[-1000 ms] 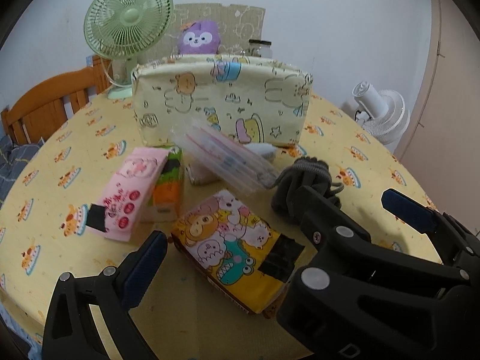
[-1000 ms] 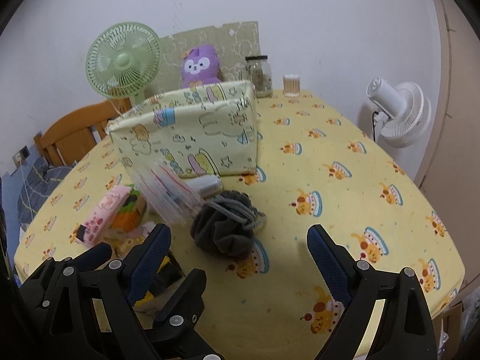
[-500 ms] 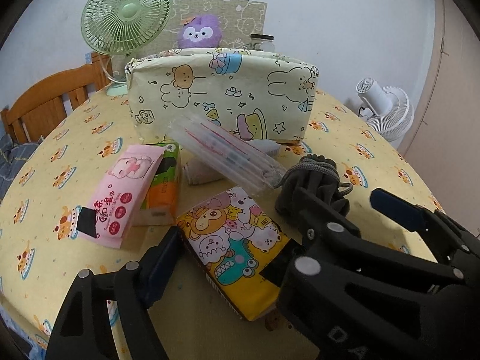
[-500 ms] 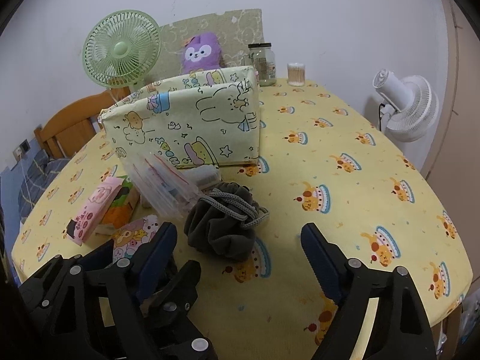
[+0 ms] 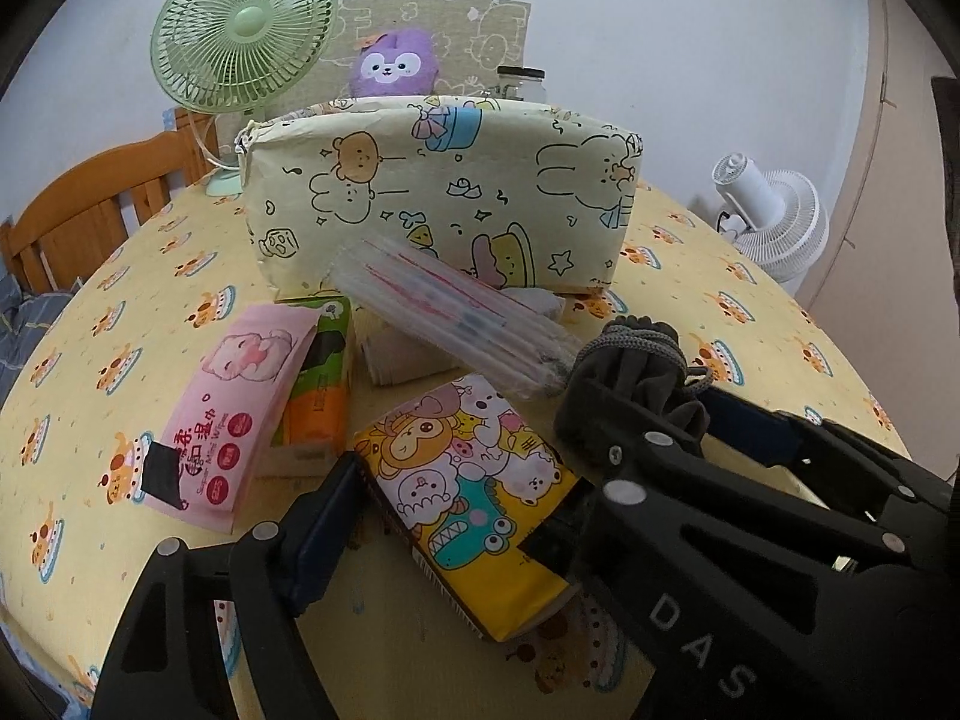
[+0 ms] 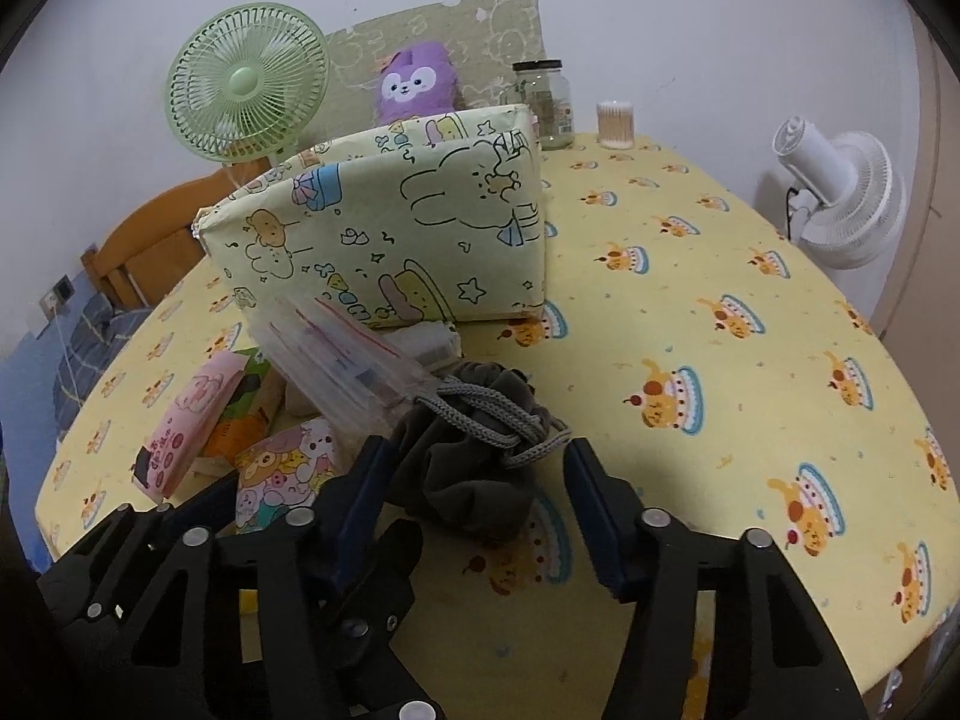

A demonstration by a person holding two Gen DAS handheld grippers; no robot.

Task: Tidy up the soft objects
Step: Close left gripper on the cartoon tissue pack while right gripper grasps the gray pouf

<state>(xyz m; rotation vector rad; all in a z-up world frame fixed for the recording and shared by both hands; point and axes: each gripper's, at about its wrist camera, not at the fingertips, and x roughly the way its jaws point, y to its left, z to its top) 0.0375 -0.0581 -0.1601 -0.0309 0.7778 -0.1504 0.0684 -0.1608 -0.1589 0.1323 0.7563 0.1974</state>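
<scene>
**Mia:** What do the right tongs (image 6: 474, 474) do?

**Ben:** They are wide open and hold nothing. The dark gray pouch (image 6: 474, 480) sits on the table (image 6: 750, 360) right between the two blue tips, with a gap on each side. Its gray cord (image 6: 492, 420) lies on top.

**Mia:** And the left tongs (image 5: 534, 480)?

**Ben:** Wide open too, and holding nothing. The yellow cartoon tissue pack (image 5: 474, 498) lies flat between them. One tip is just beside the pack's near corner. The other side is hidden behind the right tongs, so I cannot tell if it touches.

**Mia:** What does the left camera show best?

**Ben:** The pink wipes pack (image 5: 234, 414), past the left tip, leaning on an orange and green pack (image 5: 318, 390). A clear plastic bag (image 5: 450, 324) sticks up ahead, in front of the big cartoon bag (image 5: 444, 192).

**Mia:** And only the right camera?

**Ben:** A cup of cotton swabs (image 6: 615, 123) far ahead, next to the glass jar (image 6: 549, 102). The purple plush toy (image 6: 417, 81) and the green fan (image 6: 249, 81) stand behind the big bag.
</scene>
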